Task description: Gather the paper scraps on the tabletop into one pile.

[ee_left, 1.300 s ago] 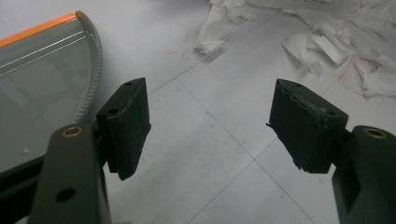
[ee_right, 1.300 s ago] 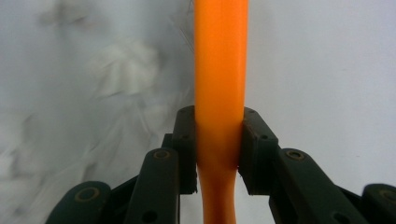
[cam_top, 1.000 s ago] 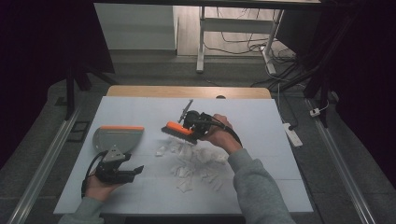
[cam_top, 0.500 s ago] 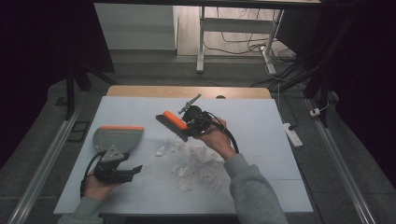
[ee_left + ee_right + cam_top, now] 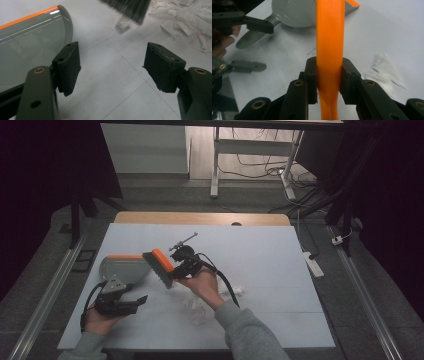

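The right gripper (image 5: pixel 176 266) holds a hand brush (image 5: pixel 159 268) above the white surface (image 5: pixel 270 270). Its fingers (image 5: pixel 311 75) are clamped tight on the brush's orange handle (image 5: pixel 329 50), one on each side, as the right gripper view shows. In the high view the brush sits just right of the dustpan, its dark bristles (image 5: pixel 154 270) facing left and down toward the pan's mouth.

The grey dustpan (image 5: pixel 121 269), with an orange strip along its far edge, lies flat on the left part of the surface. The left gripper (image 5: pixel 134 301) is at the near left, just beside the pan's handle (image 5: pixel 113 284). Its fingers (image 5: pixel 67 65) stand wide apart with nothing between them but bare surface; the pan's curved rim (image 5: pixel 67 23) lies just beyond its left-hand finger.

Crumpled white paper scraps (image 5: pixel 197 304) lie on the surface near the middle, partly under the right forearm, with one more piece (image 5: pixel 239 291) a little to the right.
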`<state>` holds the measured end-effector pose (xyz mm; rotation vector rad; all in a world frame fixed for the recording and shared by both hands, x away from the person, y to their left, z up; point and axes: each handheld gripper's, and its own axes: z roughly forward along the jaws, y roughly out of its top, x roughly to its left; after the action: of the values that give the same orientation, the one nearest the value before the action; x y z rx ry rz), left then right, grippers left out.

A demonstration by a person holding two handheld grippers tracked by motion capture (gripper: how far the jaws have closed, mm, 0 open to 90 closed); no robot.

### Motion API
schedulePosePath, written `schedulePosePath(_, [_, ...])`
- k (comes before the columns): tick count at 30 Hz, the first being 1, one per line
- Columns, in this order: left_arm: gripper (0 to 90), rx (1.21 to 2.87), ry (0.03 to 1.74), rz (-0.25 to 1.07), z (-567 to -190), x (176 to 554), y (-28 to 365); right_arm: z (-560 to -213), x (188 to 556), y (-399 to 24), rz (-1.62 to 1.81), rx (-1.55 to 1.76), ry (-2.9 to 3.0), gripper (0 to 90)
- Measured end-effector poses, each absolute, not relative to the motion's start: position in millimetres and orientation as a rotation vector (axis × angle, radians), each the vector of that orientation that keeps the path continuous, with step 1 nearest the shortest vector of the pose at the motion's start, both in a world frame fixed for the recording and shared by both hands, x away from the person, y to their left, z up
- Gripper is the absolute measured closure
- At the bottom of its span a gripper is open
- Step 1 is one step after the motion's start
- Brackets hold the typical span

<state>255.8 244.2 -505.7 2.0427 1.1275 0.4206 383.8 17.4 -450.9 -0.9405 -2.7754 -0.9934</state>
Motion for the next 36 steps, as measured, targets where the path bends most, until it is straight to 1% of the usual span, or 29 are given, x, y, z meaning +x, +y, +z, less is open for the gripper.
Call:
schedulePosePath(4, [29.9,2.05,1.124,0.416,-506,256,244,-472,396,24,-0.981,-1.033,-2.73,70.2])
schedulePosePath(5, [29.9,2.051,1.124,0.416,-507,256,244,-472,396,24,-0.981,-1.033,-2.73,70.2])
schedulePosePath(9, [29.9,2.049,1.124,0.416,-506,256,245,-478,404,6,-0.927,-1.124,-2.735,70.2])
schedulePosePath(10, [29.9,2.047,1.126,0.416,-507,256,245,-475,404,-10,-0.904,-1.168,-2.76,70.2])
schedulePosePath(11, [29.9,2.049,1.125,0.415,-507,256,245,-475,404,-10,-0.904,-1.168,-2.76,70.2])
schedulePosePath(15, [30.0,2.058,1.121,0.416,-507,256,242,-462,401,-40,-0.894,-1.217,-2.771,70.2])
schedulePosePath(16, [29.9,2.06,1.119,0.416,-507,257,242,-457,399,-45,-0.916,-1.21,-2.762,70.2])
schedulePosePath(17, [30.0,2.059,1.119,0.416,-507,257,241,-443,397,-50,-0.997,-1.193,-2.717,70.2])
schedulePosePath(18, [30.0,2.059,1.119,0.416,-507,257,241,-443,397,-50,-0.997,-1.193,-2.717,70.2])
schedulePosePath(19, [29.9,2.058,1.12,0.415,-507,257,241,-430,397,-51,-1.058,-1.173,-2.723,70.2])
schedulePosePath(21, [30.0,2.061,1.119,0.414,-507,257,241,-426,399,-50,-1.081,-1.177,-2.724,70.2])
schedulePosePath(24, [30.0,2.061,1.119,0.413,-507,257,242,-423,411,-44,-1.122,-1.201,-2.685,70.2])
schedulePosePath(26, [30.0,2.059,1.119,0.412,-508,257,242,-428,421,-36,-1.124,-1.223,-2.673,70.2])
schedulePosePath(31, [30.0,2.063,1.116,0.409,-508,258,241,-457,444,-17,-1.079,-1.284,-2.657,70.2])
schedulePosePath(34, [30.0,2.064,1.116,0.406,-509,258,243,-473,453,-18,-1.031,-1.338,-2.621,70.2])
schedulePosePath(36, [30.1,2.061,1.117,0.405,-509,258,243,-477,453,-23,-0.992,-1.351,-2.67,70.2])
